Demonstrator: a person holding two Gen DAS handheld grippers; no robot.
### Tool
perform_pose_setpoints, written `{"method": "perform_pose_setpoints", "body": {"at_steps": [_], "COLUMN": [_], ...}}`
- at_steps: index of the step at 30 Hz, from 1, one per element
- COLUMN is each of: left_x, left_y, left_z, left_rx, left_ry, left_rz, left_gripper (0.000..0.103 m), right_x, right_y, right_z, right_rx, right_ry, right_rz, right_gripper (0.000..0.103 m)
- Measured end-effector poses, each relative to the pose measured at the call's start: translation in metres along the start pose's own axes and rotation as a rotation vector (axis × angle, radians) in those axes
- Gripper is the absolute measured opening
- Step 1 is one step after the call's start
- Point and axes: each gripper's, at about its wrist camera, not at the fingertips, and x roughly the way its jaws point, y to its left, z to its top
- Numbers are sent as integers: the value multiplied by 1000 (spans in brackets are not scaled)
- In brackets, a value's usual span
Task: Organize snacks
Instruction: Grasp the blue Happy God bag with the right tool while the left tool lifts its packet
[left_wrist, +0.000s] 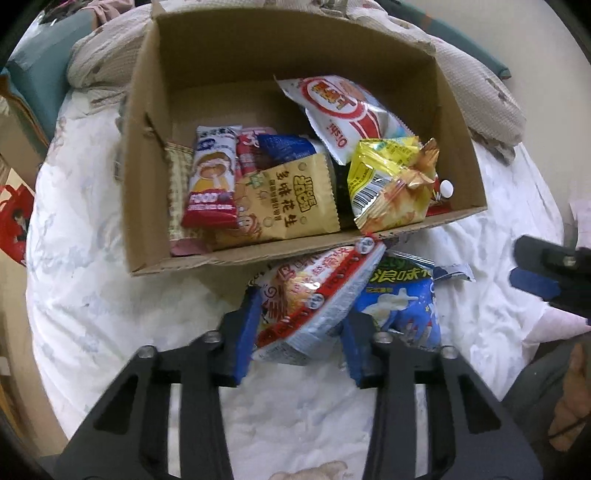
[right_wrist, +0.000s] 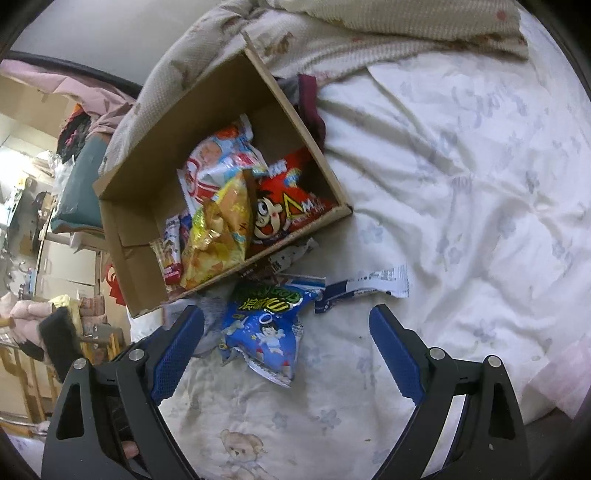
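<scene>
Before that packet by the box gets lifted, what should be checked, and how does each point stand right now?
1. Left tongs closed on the red-and-white packet: ok, pads press both sides.
2. Packet free of the blue packet beside it: cannot tell, they overlap.
3. Room in the cardboard box: ok, the far half shows bare floor.
4. Right tongs open and empty: ok.
5. Right tongs lined up on the blue packet: ok, it lies between the fingers.
6. Box sitting steady on the bed sheet: cannot tell.
</scene>
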Motion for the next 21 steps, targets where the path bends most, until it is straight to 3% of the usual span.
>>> {"method": "perform_pose_setpoints", "body": {"at_steps": [2, 7, 16, 21], "left_x": [-11, -33, -45, -48], "left_y": [4, 16, 47, 45], "left_z": [-2, -9, -32, -36], "left_rx": [-7, -47, -145, -149], "left_ry": [4, 35, 68, 56], "left_rz": [14, 12, 39, 36], "left_gripper": [24, 23, 23, 23], "right_x": [11, 46, 83, 102], "right_y": [-3, 1, 23, 29], "right_z": [-1, -6, -8, -13], "right_rx": [31, 58, 17, 8], "right_ry": [43, 157, 212, 226], "right_rz": [20, 24, -9, -29], "right_gripper": [93, 93, 92, 72]}}
